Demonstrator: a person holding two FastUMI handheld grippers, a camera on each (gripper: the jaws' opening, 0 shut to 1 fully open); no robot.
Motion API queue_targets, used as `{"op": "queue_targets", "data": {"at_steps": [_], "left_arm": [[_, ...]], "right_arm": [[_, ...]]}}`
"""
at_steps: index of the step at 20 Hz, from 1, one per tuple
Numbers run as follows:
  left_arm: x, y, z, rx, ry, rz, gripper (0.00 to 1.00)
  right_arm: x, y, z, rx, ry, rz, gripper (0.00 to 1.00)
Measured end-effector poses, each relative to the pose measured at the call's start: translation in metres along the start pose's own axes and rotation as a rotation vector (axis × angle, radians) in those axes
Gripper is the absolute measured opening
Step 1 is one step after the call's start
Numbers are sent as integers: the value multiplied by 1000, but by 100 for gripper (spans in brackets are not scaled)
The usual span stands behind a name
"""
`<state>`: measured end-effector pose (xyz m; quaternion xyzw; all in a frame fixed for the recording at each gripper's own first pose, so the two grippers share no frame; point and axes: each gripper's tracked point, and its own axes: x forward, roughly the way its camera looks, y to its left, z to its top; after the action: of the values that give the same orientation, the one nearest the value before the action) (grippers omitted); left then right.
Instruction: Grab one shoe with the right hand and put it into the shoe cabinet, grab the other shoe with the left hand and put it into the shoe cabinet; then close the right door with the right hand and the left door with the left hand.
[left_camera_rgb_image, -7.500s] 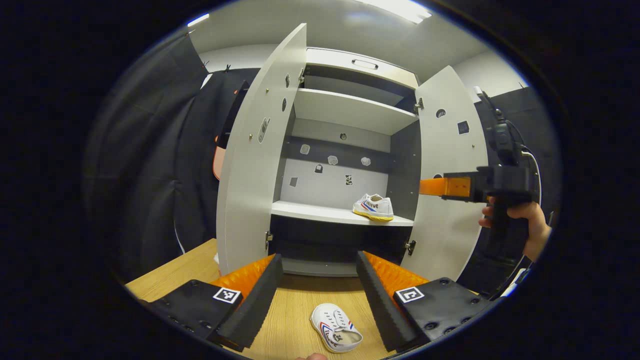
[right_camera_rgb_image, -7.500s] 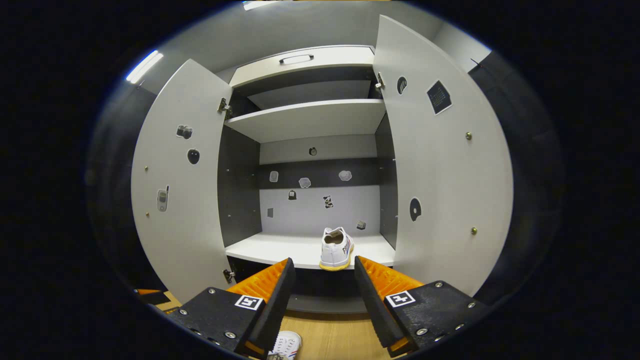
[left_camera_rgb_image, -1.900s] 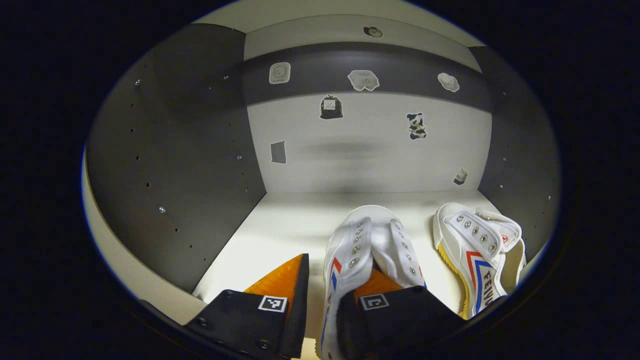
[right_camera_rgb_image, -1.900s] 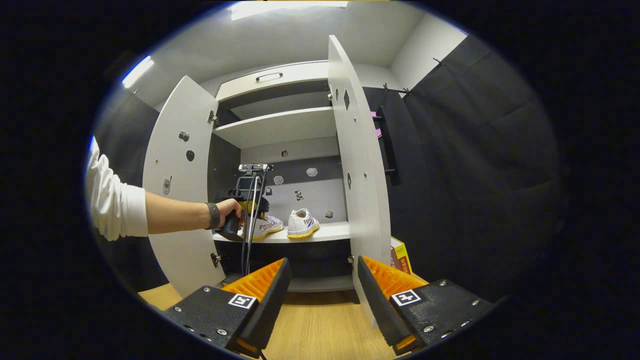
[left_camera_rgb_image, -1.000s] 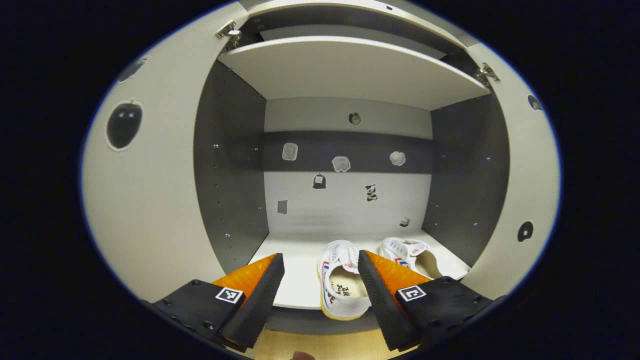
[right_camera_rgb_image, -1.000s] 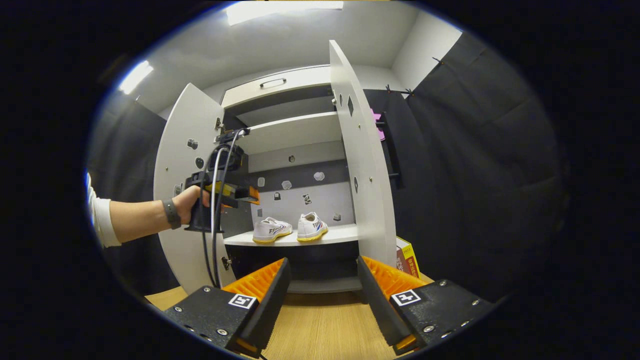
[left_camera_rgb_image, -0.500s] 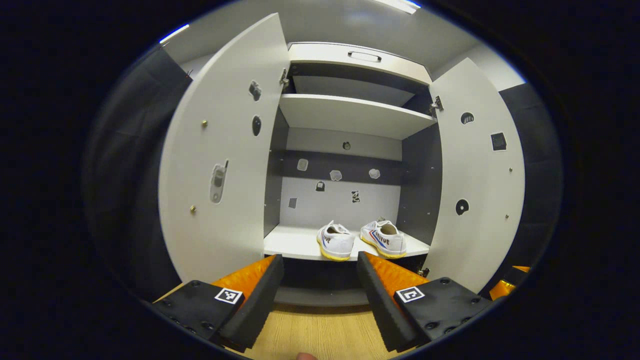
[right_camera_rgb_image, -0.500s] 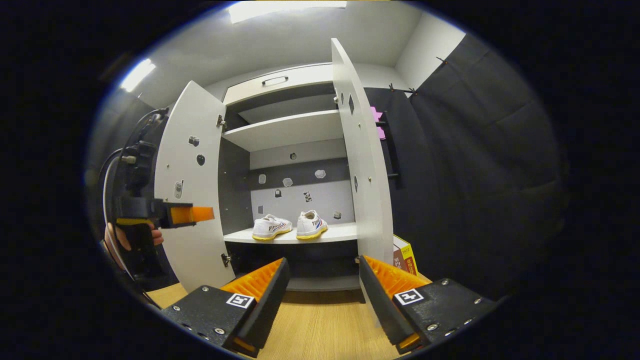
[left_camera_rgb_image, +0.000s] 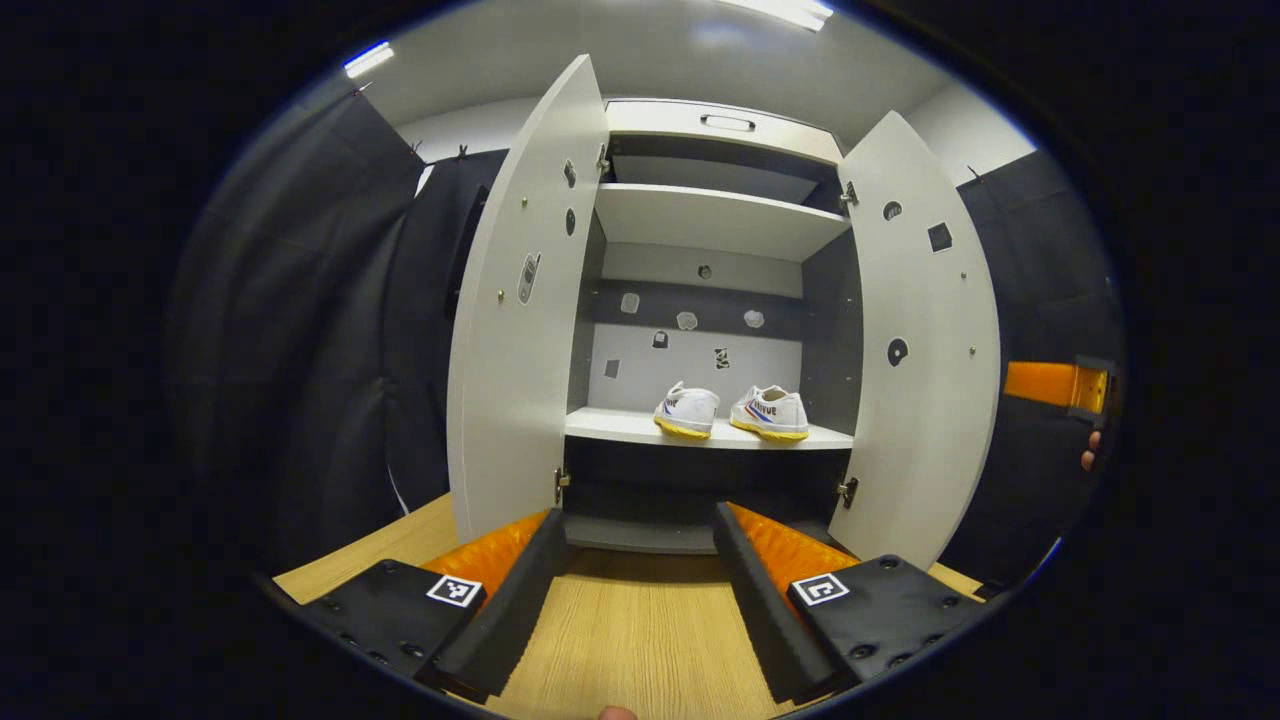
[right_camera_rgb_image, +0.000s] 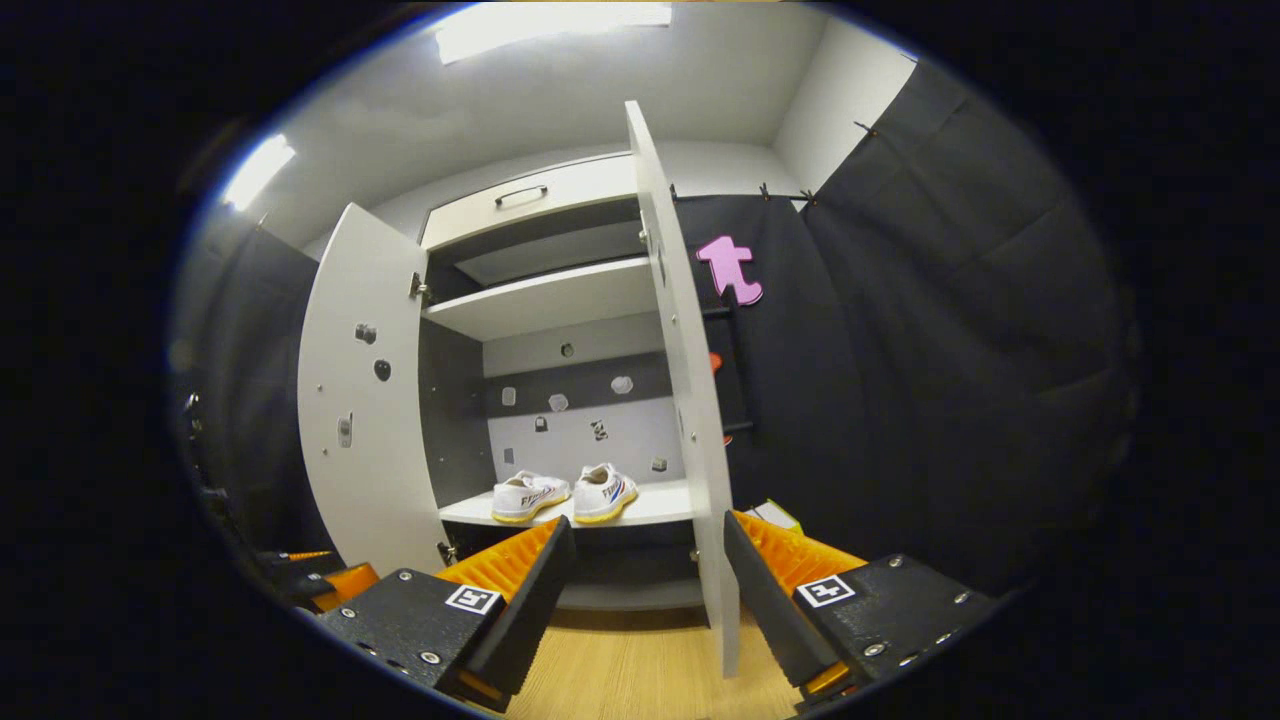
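Two white shoes (left_camera_rgb_image: 688, 410) (left_camera_rgb_image: 770, 412) stand side by side on the middle shelf (left_camera_rgb_image: 620, 427) of the cabinet. Its left door (left_camera_rgb_image: 515, 380) and right door (left_camera_rgb_image: 925, 400) are swung wide. My left gripper (left_camera_rgb_image: 637, 518) hangs open in front of the cabinet, holding nothing. To the right, past the right door, my right gripper (left_camera_rgb_image: 1040, 383) is held by a hand. In the right gripper view the right door (right_camera_rgb_image: 690, 420) is seen edge-on. Its lower edge stands between the open fingers of my right gripper (right_camera_rgb_image: 648, 525), close to the right one. Both shoes (right_camera_rgb_image: 528, 495) (right_camera_rgb_image: 603, 492) and the left door (right_camera_rgb_image: 365, 420) lie beyond.
The cabinet stands on a wooden floor (left_camera_rgb_image: 620, 640). It has an upper shelf (left_camera_rgb_image: 715, 215) and a top drawer with a handle (left_camera_rgb_image: 727, 122). A small box (right_camera_rgb_image: 775, 515) sits behind the right door. My left gripper (right_camera_rgb_image: 315, 580) shows low at the left. Black cloth walls flank the cabinet.
My left gripper let go of its shoe on the shelf and drew back out of the cabinet. My right gripper shifted right, so the right door's edge now stands between its fingers.
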<state>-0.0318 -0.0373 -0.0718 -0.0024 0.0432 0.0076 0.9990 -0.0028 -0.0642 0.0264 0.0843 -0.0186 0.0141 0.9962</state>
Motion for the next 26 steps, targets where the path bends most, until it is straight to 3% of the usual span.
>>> {"op": "queue_targets", "data": {"at_steps": [5,9,10,11,12,17,21,26], "left_arm": [[3,-13,-5,14,10,-41,97],[2,-18,-7,21,11,-57,97],[2,-19,-7,27,8,-58,99],[0,-20,-6,32,8,-60,99],[0,-21,-7,35,7,-63,97],[1,-18,-11,52,13,-57,97],[3,-19,-15,50,19,-60,99],[5,-20,-13,44,9,-78,97]], "right_arm": [[35,-71,69,-56,-38,-72,92],[75,-127,94,-23,-38,-139,92],[85,-135,96,-18,-35,-147,93],[95,-140,96,-24,-33,-148,100],[104,-141,96,-39,-29,-149,94],[128,-135,92,-115,-25,-132,92],[131,-128,88,-73,-6,-111,91],[129,-94,86,-106,-17,-73,89]]}}
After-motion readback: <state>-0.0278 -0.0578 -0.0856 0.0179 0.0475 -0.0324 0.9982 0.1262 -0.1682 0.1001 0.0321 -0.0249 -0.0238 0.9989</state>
